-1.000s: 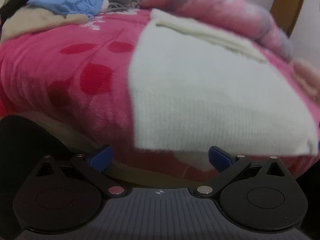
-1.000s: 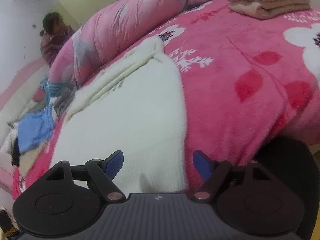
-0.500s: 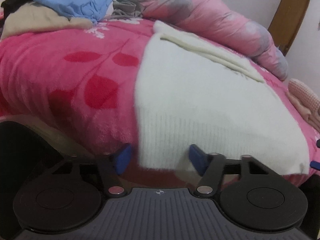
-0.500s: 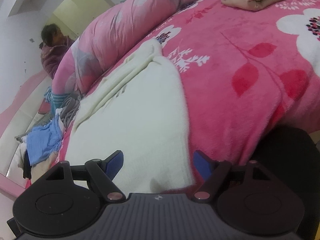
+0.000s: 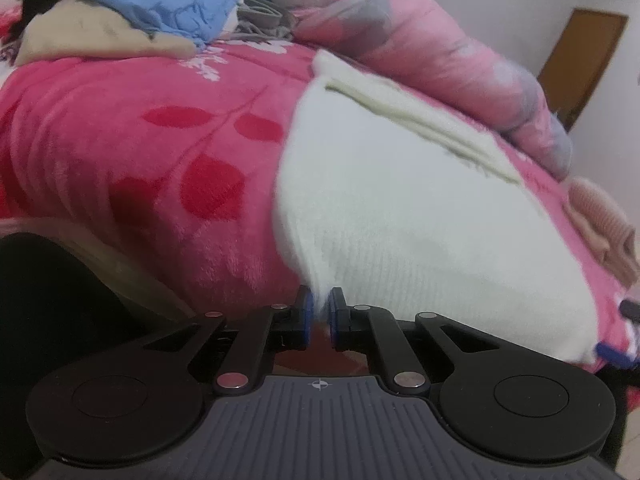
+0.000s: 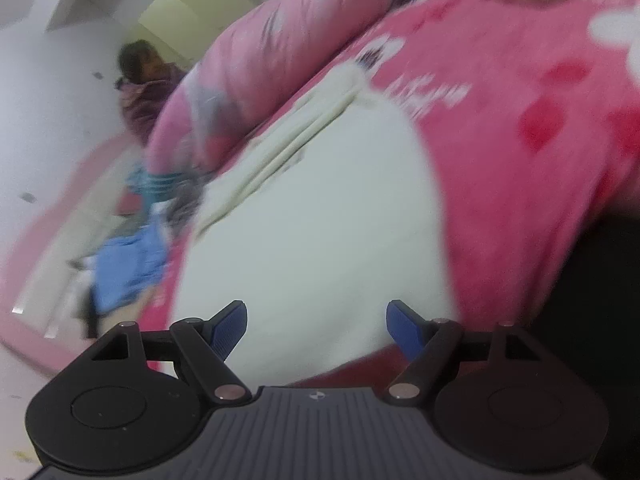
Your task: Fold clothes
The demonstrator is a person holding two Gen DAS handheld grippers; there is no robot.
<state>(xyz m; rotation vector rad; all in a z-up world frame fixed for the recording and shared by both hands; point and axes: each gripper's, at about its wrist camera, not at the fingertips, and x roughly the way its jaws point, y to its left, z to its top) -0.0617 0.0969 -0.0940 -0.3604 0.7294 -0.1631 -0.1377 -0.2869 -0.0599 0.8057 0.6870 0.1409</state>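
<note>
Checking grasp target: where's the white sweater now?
White sweater lies flat on the pink blanket, below the rolled quilt; left tongs pinch its near-left hem corner.

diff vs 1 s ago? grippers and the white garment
The left gripper went from wide open to shut, pinching the near left corner of the white ribbed knit garment lying on the pink floral fleece blanket. The right gripper shifted slightly, blurring its view; its jaws are as open as before, over the garment's near edge, gripping nothing. The garment lies as it did.
</note>
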